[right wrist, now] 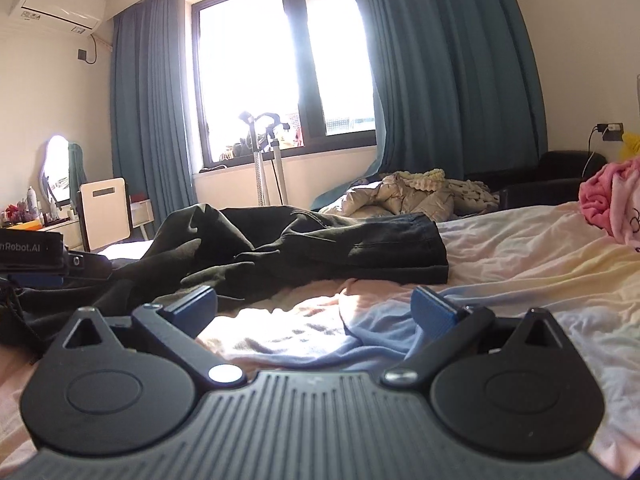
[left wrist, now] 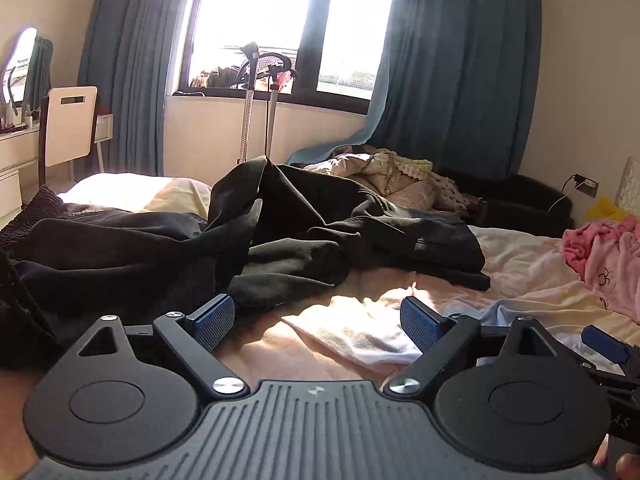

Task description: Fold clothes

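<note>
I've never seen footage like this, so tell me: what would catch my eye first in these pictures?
Probably the dark clothes, crumpled in a heap across the middle of the bed, straight ahead of both open tools. Behind them the bright window glares between blue curtains. A pink garment lies bunched at the bed's right edge.

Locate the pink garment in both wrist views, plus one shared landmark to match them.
Left wrist view: pink garment at the right edge, mid-height, lying on the bed sheet, right of the black clothes.
Right wrist view: pink garment at the right edge, slightly above mid-height, on the same sheet.
Shared landmark: the window between blue curtains, top centre in both views.
</note>
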### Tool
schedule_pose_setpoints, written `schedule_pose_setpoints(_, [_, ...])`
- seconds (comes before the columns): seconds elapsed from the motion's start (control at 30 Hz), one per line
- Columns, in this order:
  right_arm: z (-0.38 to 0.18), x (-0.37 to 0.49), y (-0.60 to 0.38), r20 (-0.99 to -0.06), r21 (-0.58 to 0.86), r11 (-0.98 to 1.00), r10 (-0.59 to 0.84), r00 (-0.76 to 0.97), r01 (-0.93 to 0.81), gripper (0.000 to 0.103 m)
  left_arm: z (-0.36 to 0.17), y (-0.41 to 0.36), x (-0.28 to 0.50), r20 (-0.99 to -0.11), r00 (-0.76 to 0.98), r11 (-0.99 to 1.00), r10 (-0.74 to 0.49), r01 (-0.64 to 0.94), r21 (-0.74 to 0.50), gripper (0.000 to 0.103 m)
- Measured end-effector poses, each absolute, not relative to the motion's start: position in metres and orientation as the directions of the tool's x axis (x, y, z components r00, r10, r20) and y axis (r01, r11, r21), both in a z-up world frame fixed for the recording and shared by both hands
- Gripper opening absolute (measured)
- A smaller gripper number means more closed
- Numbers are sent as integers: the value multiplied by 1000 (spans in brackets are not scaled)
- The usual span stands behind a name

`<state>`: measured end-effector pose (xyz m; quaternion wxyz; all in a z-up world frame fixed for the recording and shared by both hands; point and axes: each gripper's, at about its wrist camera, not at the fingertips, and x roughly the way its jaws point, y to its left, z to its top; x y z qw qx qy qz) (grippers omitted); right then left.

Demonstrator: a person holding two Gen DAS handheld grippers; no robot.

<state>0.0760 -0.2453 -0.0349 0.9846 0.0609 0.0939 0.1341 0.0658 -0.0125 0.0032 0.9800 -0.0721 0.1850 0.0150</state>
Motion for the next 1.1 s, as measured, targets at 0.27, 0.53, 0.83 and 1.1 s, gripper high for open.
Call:
schedule_pose_setpoints(0.27, [-34, 153, -268, -241, 477, 855, 349, 905, -203, 103, -7, -6, 86, -346, 936, 981, 64, -122, -149, 92])
schedule_pose_setpoints(0.53, [-95, 342, -301, -360, 798, 597, 369, 857, 78, 96, -41, -8, 110, -402, 915, 988, 45, -99, -116, 92])
schedule_pose_setpoints(0.83, [-125, 423, -318, -469, 738, 605, 142, 872, 298, 4, -79, 8, 147, -472, 881, 979, 36, -126, -161, 92])
schedule_pose_setpoints(1.1, [-22, 364, -330, -275, 686, 686, -62, 959, 241, 3, -63, 22, 138, -415, 908, 965, 56, -156, -211, 92])
